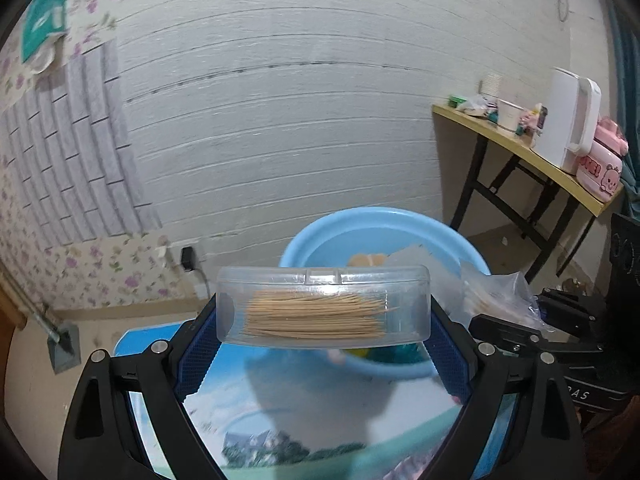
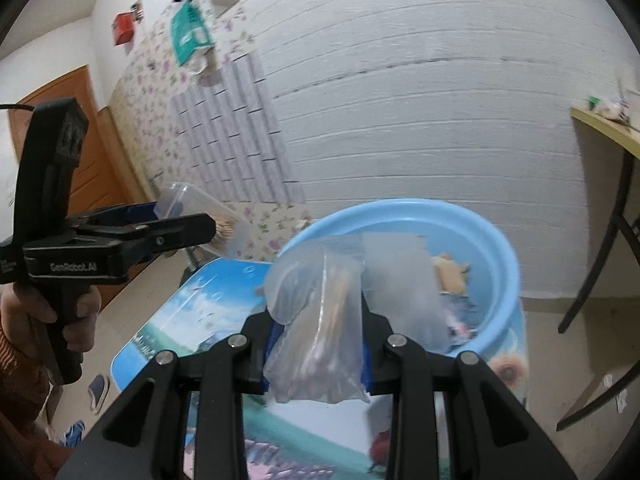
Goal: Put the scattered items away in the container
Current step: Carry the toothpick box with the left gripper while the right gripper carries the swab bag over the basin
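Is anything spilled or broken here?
Nothing looks spilled or broken. The toothpick box is closed and held level in the left gripper. The plastic bag is crumpled in the right gripper, with nothing falling out. Both hang near the blue basin.

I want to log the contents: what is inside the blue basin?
In the blue basin a tan piece and some dark and colourful things show. The clear bag in the right gripper covers the rest.

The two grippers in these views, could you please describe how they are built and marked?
Both are matte black, with angular arms joined by round silver pins and blue textured pads inside the fingers. The left gripper has a pistol-style handle, white lettering on its body and a thin black cable at its top. The right gripper looks the same. An orange-brown ribbed sleeve covers the left wrist.
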`<state>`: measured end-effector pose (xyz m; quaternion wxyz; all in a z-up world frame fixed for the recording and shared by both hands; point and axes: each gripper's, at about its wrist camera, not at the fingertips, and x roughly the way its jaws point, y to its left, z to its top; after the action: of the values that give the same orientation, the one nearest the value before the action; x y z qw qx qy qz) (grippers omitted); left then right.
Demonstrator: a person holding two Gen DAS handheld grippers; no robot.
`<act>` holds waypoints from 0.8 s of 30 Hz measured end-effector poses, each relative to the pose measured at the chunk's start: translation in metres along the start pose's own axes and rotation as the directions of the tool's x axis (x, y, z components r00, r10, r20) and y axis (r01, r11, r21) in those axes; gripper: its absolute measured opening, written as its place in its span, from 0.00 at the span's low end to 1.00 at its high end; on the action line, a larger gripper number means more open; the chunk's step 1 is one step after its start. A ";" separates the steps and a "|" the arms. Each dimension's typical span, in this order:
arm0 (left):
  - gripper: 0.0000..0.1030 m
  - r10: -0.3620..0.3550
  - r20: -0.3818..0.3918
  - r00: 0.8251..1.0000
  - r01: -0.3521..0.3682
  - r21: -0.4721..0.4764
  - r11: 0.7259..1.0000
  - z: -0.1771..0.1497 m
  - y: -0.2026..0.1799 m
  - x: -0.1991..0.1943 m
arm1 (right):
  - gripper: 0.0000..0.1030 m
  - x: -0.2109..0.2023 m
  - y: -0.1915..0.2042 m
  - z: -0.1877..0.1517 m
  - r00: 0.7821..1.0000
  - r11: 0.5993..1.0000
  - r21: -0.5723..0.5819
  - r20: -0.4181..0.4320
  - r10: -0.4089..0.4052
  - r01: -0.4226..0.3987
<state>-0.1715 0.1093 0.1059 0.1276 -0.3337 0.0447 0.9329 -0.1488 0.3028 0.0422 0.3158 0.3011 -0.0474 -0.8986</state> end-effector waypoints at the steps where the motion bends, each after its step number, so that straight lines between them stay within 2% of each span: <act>1: 0.89 -0.007 0.000 1.000 0.007 0.006 1.000 0.003 -0.004 0.004 | 0.29 0.001 -0.005 0.000 1.000 1.000 0.008 -0.002 -0.008 0.008; 5: 0.89 -0.033 -0.005 0.999 0.033 0.022 0.999 0.013 -0.016 0.024 | 0.29 0.012 -0.020 0.003 0.999 0.999 0.024 -0.010 -0.044 0.044; 14: 0.89 -0.040 -0.023 0.999 0.042 0.060 0.997 0.026 -0.032 0.061 | 0.29 0.042 -0.035 0.010 0.997 0.997 0.031 -0.037 -0.073 0.074; 24: 0.89 -0.028 -0.050 0.998 0.032 0.077 0.997 0.021 -0.039 0.087 | 0.30 0.060 -0.035 0.016 0.992 0.992 -0.010 -0.030 -0.124 0.124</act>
<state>-0.2385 0.1689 0.0665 0.1533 -0.3517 0.0789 0.9201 -0.2137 0.2937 0.0146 0.2611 0.3159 -0.0199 -0.9119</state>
